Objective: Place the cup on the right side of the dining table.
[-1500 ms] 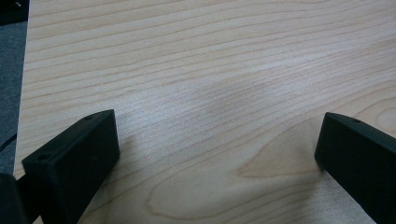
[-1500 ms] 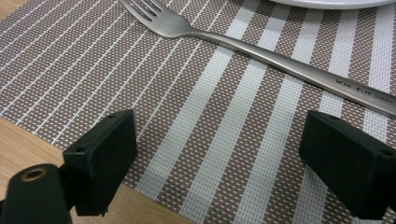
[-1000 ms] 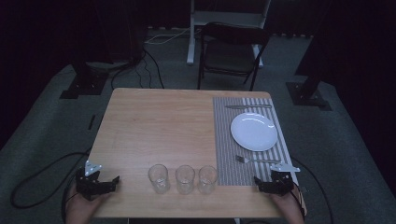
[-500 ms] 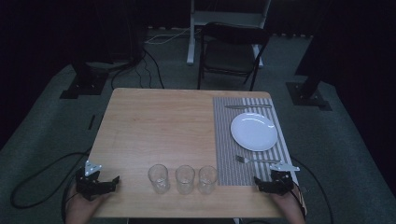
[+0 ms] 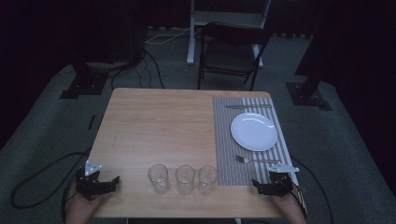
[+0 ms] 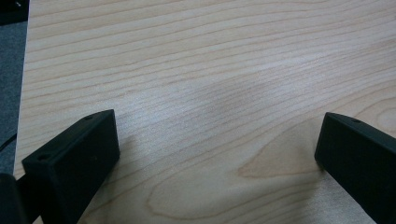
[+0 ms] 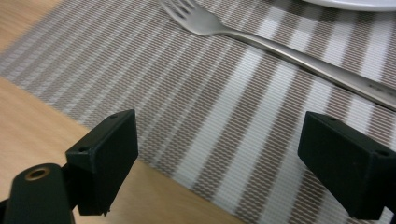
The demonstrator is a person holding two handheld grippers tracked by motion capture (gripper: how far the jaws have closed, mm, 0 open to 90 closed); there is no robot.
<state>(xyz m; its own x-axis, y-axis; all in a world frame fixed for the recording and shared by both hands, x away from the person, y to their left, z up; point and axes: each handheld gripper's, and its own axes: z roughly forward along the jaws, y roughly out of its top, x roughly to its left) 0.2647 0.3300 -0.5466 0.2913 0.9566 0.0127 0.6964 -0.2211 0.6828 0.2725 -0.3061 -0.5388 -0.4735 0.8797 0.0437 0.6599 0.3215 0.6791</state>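
- The room is dark, with a grey carpet floor [image 5: 42, 135] all around.
- Black cables [image 5: 154, 70] run over the floor behind the table.
- A dark folding chair [image 5: 231, 51] stands behind the far edge of the table.
- The wooden table [image 5: 159, 126] is light brown and sits in the middle. In the left gripper view its wood grain [image 6: 196, 93] shows in wavy lines.
- A striped grey and white placemat [image 5: 224, 140] lies on the right part of the table.
- A round white plate [image 5: 253, 131] sits on the placemat.
- A knife [image 5: 247, 106] lies on the placemat, past the plate.
- Three clear glasses [image 5: 185, 178] stand in a row near the front edge, just left of the placemat.
- The left gripper [image 5: 95, 182] rests at the front left corner of the table. Its jaws are spread wide over bare wood, with nothing between them.
- The right gripper [image 5: 273, 186] rests at the front right corner, at the edge of the placemat. Its jaws have just been closing a little, but they are wide apart and hold nothing.
- The fork [image 5: 254, 160] lies on the placemat between the plate and the right gripper. In the right gripper view the fork [image 7: 261, 39] lies just ahead of the jaws, not touching them.
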